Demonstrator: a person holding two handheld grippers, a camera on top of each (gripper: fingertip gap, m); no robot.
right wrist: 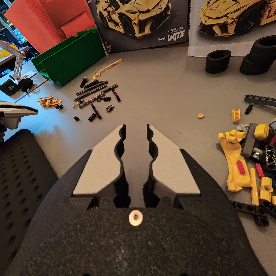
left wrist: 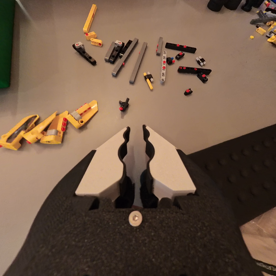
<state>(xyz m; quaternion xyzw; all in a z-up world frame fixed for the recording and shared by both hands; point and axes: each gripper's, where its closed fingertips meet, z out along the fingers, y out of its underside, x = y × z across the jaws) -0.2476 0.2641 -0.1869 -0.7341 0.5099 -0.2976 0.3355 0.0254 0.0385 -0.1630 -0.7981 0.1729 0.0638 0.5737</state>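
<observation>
My left gripper (left wrist: 136, 127) is open and empty, with a narrow gap, above the grey table. Nearest to it is a small black connector with a red pin (left wrist: 124, 104), just ahead. A yellow panel assembly (left wrist: 44, 127) lies to its left. Further ahead lie grey beams (left wrist: 138, 62), black beams (left wrist: 180, 47) and small pin pieces. My right gripper (right wrist: 136, 126) is open and empty over bare table. The same spread of beams (right wrist: 92, 92) lies ahead to its left. A pile of yellow and black parts (right wrist: 246, 161) lies to its right. The left gripper's fingers (right wrist: 17, 111) show at the left edge.
A green bin (right wrist: 70, 59) and an orange foam sheet (right wrist: 44, 22) stand at the back left. A printed box with a yellow car picture (right wrist: 141, 22) stands behind. Black tyres (right wrist: 218, 61) sit at the back right. A perforated black surface (right wrist: 17, 171) lies near left. My right fingertips sit around 35 centimeters from my left ones.
</observation>
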